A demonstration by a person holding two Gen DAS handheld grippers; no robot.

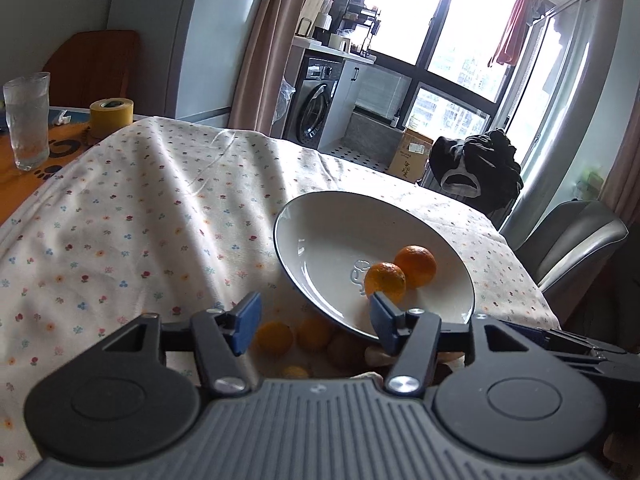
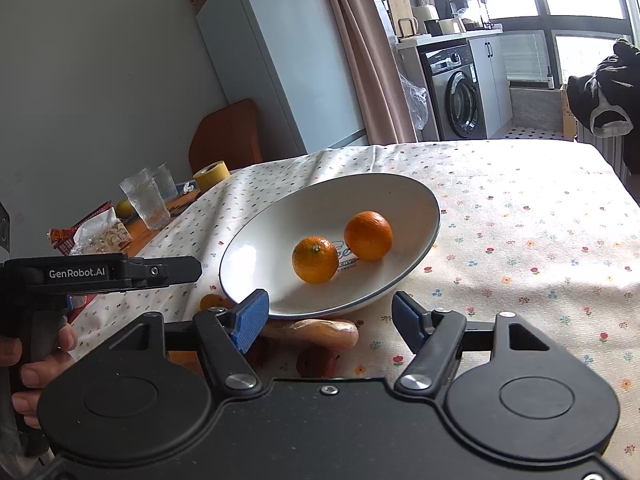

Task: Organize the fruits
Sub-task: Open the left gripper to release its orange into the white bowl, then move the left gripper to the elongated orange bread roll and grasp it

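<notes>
Two oranges (image 2: pixel 315 259) (plate (image 2: pixel 260 240))

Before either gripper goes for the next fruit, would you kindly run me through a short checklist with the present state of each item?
1. Left gripper free to pick: ok, jaws open, nothing between them.
2. Right gripper free to pick: ok, jaws open and empty.
3. Plate has room: ok, only two oranges in it, one nearer and one farther, with bare white around them.
4. Fruit left to collect: ok, loose oranges lie on the tablecloth below the plate's near rim.
5. Plate sitting flat: cannot tell, it looks tilted in both views.
6. Kind of the reddish fruit under the right gripper: cannot tell, blurred.
</notes>
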